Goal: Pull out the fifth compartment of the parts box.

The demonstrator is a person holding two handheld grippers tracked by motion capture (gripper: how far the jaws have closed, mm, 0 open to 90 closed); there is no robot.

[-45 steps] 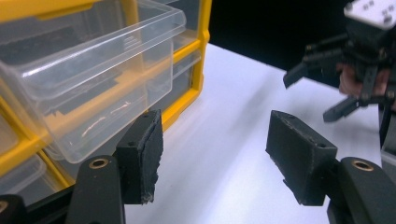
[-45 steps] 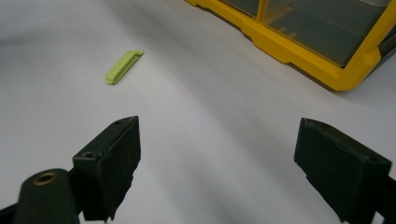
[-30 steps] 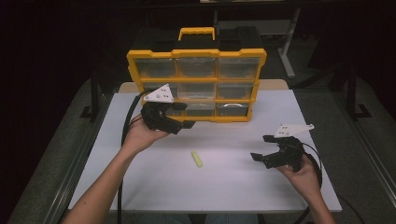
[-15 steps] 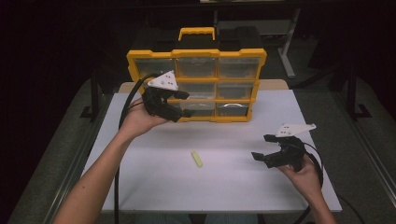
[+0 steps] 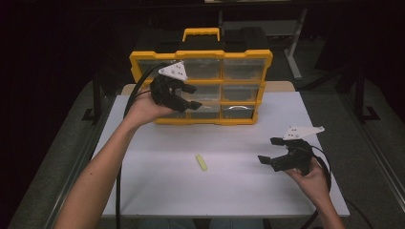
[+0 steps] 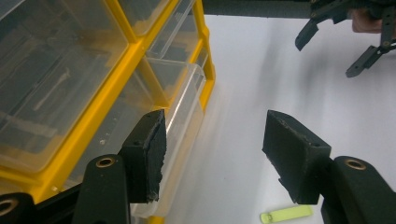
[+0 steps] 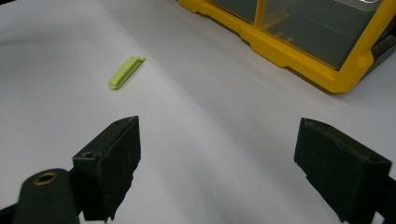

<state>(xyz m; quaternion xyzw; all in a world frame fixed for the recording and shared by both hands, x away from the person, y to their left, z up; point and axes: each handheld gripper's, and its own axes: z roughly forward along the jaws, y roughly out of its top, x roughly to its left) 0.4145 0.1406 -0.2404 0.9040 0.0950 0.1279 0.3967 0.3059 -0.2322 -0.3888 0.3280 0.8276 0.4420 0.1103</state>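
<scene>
A: On the left, the left gripper (image 5: 190, 97) is seen raised against the front of the yellow drawer box (image 5: 248, 57); compared with the frame a second back, it is lifted and carried toward the middle row. Its jaws have just been closing, about half open, nothing between them.

B: A drawer pull is judged next. The green clip (image 5: 201, 162) lies mid-table, untouched. Right gripper (image 5: 270, 150): jaws wide, empty, unmoved.

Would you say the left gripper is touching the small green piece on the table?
Apart. The high view shows the left gripper raised by the yellow organizer, white table between it and the green piece.
</scene>
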